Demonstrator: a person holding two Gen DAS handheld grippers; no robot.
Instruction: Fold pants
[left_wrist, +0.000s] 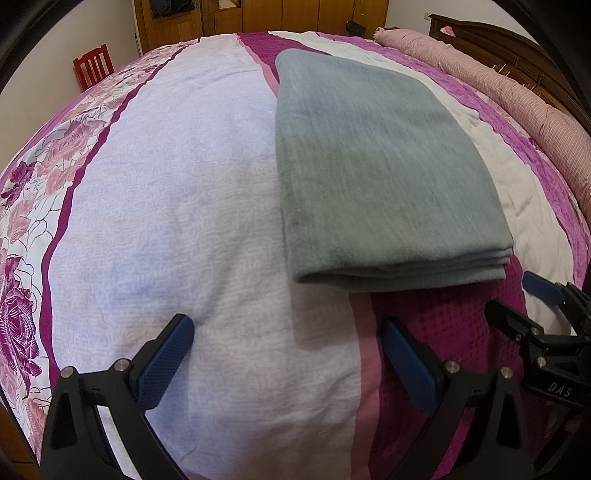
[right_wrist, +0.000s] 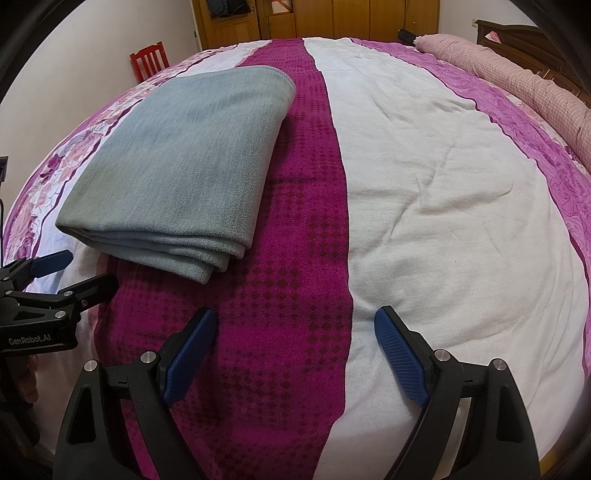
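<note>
Both the left claw (left_wrist: 288, 347) and the right claw (right_wrist: 295, 338), their blue ribbed pads spread apart and empty, hover over the magenta-and-white striped quilted bedspread (right_wrist: 424, 206), just short of the grey-blue soft-knit pants (left_wrist: 373, 170), folded into a flat layered rectangle.

I'm looking into a home bedroom, bed (right_wrist: 424, 192) with pink floral cover, bolster (right_wrist: 517, 77) far right, wardrobe (right_wrist: 332, 18) beyond, red chair (left_wrist: 94, 66) far left

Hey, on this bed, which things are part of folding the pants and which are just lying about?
Part of the job: folded grey-blue fabric pants; left gripper, jaws open; right gripper, jaws open.

Just lying about: pink checked rolled quilt; red wooden chair; magenta and white patterned bedspread.
</note>
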